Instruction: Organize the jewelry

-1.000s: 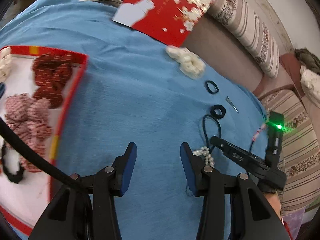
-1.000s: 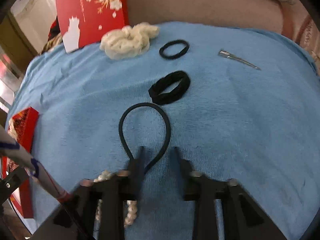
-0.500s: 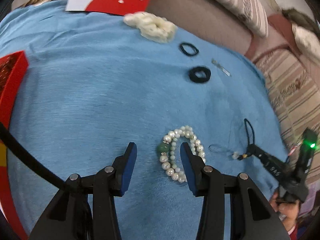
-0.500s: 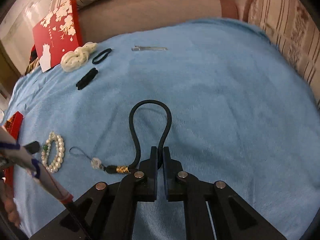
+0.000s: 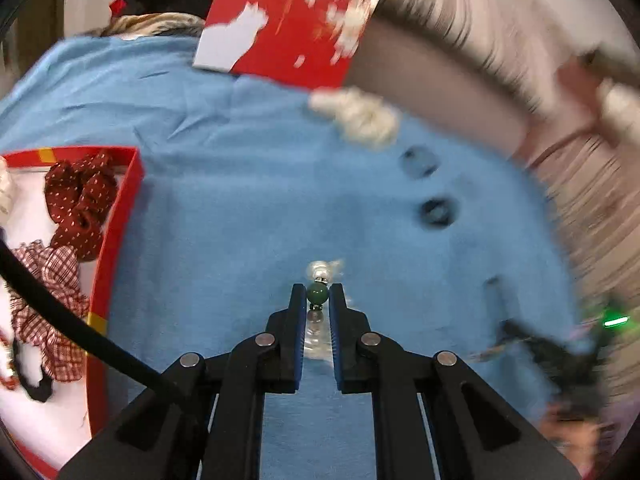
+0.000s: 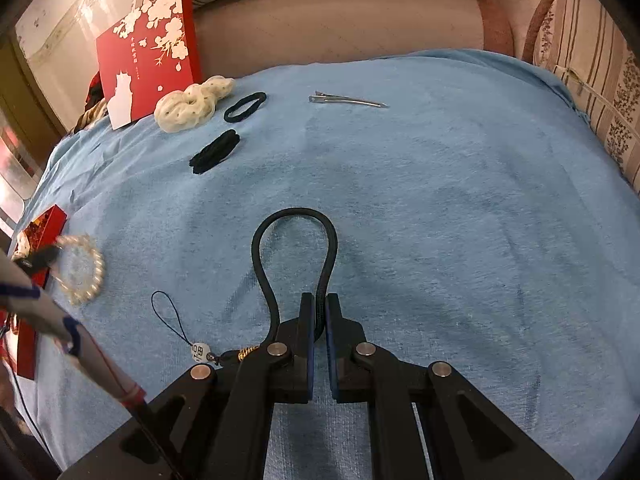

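Observation:
My left gripper (image 5: pixel 317 300) is closing, and its pads pinch the green bead of a pearl bracelet (image 5: pixel 318 270), which hangs blurred below the tips. The right wrist view shows that bracelet (image 6: pixel 82 270) lifted off the blue cloth (image 6: pixel 440 208) at the far left, near the red tray (image 6: pixel 44 224). My right gripper (image 6: pixel 319 312) is shut on a black cord strap (image 6: pixel 296 216). The strap's loop lies ahead of the fingers, and its gold knot and white charm (image 6: pixel 200 351) trail to the left.
The red tray (image 5: pixel 120 216) at left holds red and checked scrunchies (image 5: pixel 80 204). A white scrunchie (image 6: pixel 192 104), two black hair ties (image 6: pixel 245 107) (image 6: pixel 215 152) and a metal hair clip (image 6: pixel 348 100) lie far back. A red box lid (image 6: pixel 148 52) leans on the sofa.
The left jaws have closed on the bracelet's green bead and lifted it off the cloth, swinging left toward the tray. The right gripper stays shut on the cord and has barely moved.

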The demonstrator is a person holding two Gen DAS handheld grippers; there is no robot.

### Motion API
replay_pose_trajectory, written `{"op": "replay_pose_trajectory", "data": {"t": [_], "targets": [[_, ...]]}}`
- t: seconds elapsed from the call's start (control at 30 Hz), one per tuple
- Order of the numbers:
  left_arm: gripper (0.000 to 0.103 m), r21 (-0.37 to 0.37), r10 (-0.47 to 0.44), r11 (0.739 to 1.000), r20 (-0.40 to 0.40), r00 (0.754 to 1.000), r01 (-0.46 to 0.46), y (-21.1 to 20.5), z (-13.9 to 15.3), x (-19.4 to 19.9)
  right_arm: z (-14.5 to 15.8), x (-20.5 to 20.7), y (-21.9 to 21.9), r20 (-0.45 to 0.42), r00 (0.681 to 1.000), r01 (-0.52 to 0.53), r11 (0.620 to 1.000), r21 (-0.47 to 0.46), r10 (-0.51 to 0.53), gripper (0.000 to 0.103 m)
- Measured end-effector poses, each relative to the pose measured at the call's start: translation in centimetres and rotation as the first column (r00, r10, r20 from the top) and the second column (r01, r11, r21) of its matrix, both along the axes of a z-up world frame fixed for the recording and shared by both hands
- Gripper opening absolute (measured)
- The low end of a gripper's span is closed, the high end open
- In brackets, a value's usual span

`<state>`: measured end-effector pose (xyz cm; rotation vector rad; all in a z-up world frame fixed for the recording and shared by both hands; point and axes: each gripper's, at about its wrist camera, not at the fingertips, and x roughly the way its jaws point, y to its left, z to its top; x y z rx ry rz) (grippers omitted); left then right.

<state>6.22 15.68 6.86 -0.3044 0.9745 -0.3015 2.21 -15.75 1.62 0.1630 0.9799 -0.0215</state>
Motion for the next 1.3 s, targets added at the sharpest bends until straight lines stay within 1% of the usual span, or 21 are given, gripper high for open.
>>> {"op": "replay_pose_trajectory", "data": {"t": [0.03,0.07,0.13,0.2,0.23,0.3,0.33,0.4,0.57,0.6,0.63,0.67,0.7,0.73,0.8,0.93,1.03,1.1,1.17,1.3], "targets": [[0.011,-0.079,-0.022,0.997,0.019,1.000,0.024,0.7,0.8,-0.3,-0.1,0.1,0.1,-0.002,1.000,-0.001,1.000,0.001,0.001,0.005],[0.011,-0.178,-0.068,0.981,0.054,0.996,0.077,1.4,1.9,-0.9,-0.1,0.1,0.2,-0.004,1.000,-0.004,1.000,0.001,0.004,0.005],[0.011,-0.257,-0.150,0.951,0.102,0.983,0.172,1.2,3.2,-1.6,-0.3,0.1,0.4,-0.008,1.000,-0.008,1.000,0.005,0.008,0.005],[0.011,-0.277,-0.192,0.935,0.131,0.973,0.222,0.8,3.9,-2.2,-0.4,0.1,0.6,-0.009,1.000,-0.013,1.000,0.000,0.013,0.005],[0.011,-0.267,-0.203,0.935,0.133,0.970,0.233,0.6,4.0,-2.4,-0.4,0.1,0.7,-0.008,1.000,-0.014,1.000,-0.003,0.014,0.005],[0.010,-0.210,-0.200,0.953,0.114,0.973,0.220,0.3,3.6,-2.4,-0.4,0.1,0.8,-0.007,1.000,-0.013,1.000,-0.002,0.013,0.005],[0.010,-0.193,-0.199,0.957,0.099,0.975,0.215,0.2,3.0,-2.2,-0.4,0.1,0.8,-0.006,1.000,-0.011,1.000,0.001,0.011,0.005],[0.009,-0.179,-0.186,0.964,0.068,0.980,0.195,0.0,2.2,-1.8,-0.4,0.1,0.7,-0.004,1.000,-0.008,1.000,0.007,0.008,0.005],[0.009,-0.116,-0.192,0.973,0.068,0.979,0.198,0.5,1.9,-2.3,-0.3,0.0,-0.1,-0.010,1.000,0.025,1.000,-0.011,-0.025,0.005],[0.009,-0.110,-0.193,0.974,0.068,0.979,0.200,0.5,1.9,-2.4,-0.3,-0.1,-0.4,-0.007,0.999,0.035,0.999,-0.018,-0.035,0.007],[0.009,-0.105,-0.198,0.973,0.063,0.978,0.204,0.5,1.6,-2.4,-0.2,-0.2,-0.7,-0.003,0.998,0.055,0.998,-0.033,-0.055,0.012],[0.009,-0.101,-0.206,0.973,0.049,0.977,0.210,0.5,1.1,-2.5,-0.1,-0.3,-1.0,0.001,0.998,0.065,0.997,-0.035,-0.065,0.017],[0.009,-0.100,-0.212,0.972,0.034,0.977,0.214,0.4,0.8,-2.7,0.1,-0.6,-1.4,0.008,0.997,0.080,0.996,-0.025,-0.080,0.030],[0.009,-0.101,-0.217,0.971,0.018,0.976,0.218,0.3,0.3,-2.7,0.2,-0.8,-1.7,0.015,0.996,0.090,0.996,-0.010,-0.090,0.037],[0.009,-0.098,-0.225,0.970,-0.018,0.974,0.222,-0.6,-0.7,-2.6,0.6,-1.3,-2.1,0.033,0.995,0.093,0.995,0.035,-0.095,0.037],[0.010,-0.083,-0.261,0.963,-0.061,0.963,0.255,-2.8,-2.2,-2.7,0.7,-2.0,-1.1,0.038,0.998,0.049,0.997,0.058,-0.051,0.037],[0.011,-0.045,-0.300,0.954,-0.066,0.952,0.297,-4.5,-2.9,-3.2,0.7,-2.5,0.4,0.042,0.999,-0.033,0.997,0.065,0.031,0.037],[0.015,-0.020,-0.326,0.945,-0.063,0.943,0.326,-5.2,-3.1,-3.6,0.6,-2.7,1.3,0.037,0.997,-0.074,0.996,0.059,0.072,0.037],[0.021,-0.002,-0.340,0.940,-0.055,0.939,0.340,-5.8,-3.3,-3.8,0.4,-2.9,1.8,0.023,0.996,-0.086,0.994,0.070,0.084,0.037],[0.021,0.000,-0.375,0.927,-0.053,0.926,0.375,-6.8,-3.7,-3.5,-0.4,-2.6,1.8,-0.020,0.997,-0.070,0.986,0.151,0.074,0.037]]}}
